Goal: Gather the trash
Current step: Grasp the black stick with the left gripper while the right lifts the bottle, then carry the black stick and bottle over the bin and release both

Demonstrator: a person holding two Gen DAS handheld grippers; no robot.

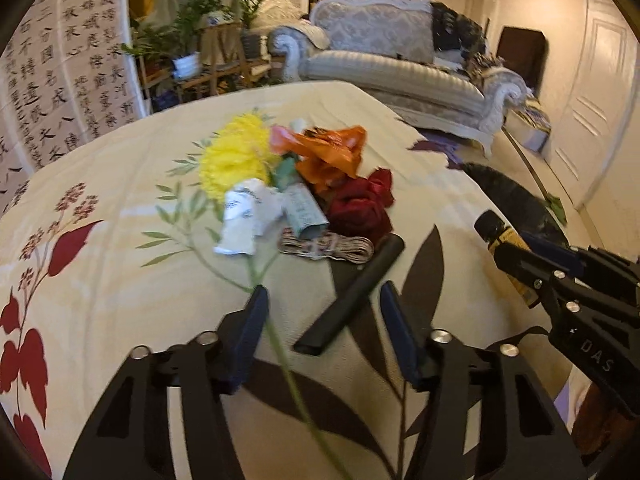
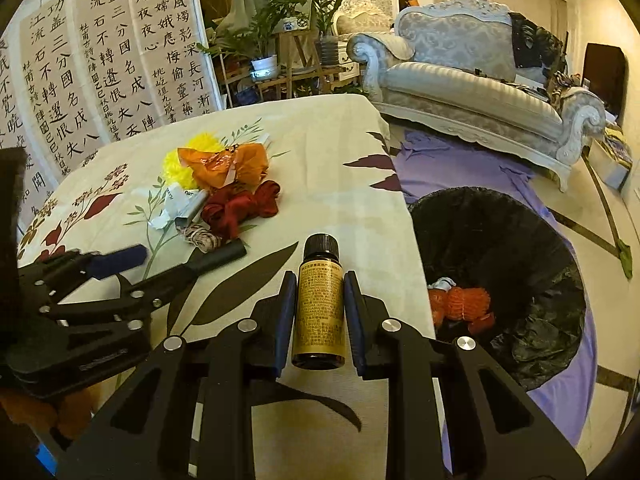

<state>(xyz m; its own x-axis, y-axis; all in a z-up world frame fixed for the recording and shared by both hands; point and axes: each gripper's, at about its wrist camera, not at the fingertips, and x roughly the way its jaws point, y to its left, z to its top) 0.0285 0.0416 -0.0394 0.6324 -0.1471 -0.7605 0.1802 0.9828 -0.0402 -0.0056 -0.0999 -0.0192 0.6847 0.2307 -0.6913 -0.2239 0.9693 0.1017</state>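
My right gripper (image 2: 318, 280) is shut on a small amber bottle (image 2: 318, 308) with a gold label and black cap, held over the table's right edge. A bin lined with a black bag (image 2: 532, 332) stands on the floor just right of it, with an orange net bundle (image 2: 464, 304) inside. My left gripper (image 1: 323, 288) is open, its fingers on either side of a black tube (image 1: 352, 292) lying on the cloth, with gaps on both sides. Beyond lie white crumpled paper (image 1: 244, 216), a twine bundle (image 1: 328, 246), red cloth (image 1: 364, 204), an orange wrapper (image 1: 332, 152) and a yellow fluffy ball (image 1: 234, 156).
The table (image 1: 120, 280) wears a cream cloth with leaf prints. A purple sheet (image 2: 452, 164) covers the floor under the bin. A grey sofa (image 2: 472, 76) stands behind, potted plants (image 2: 264, 44) at the back, and a calligraphy screen (image 2: 100, 60) on the left.
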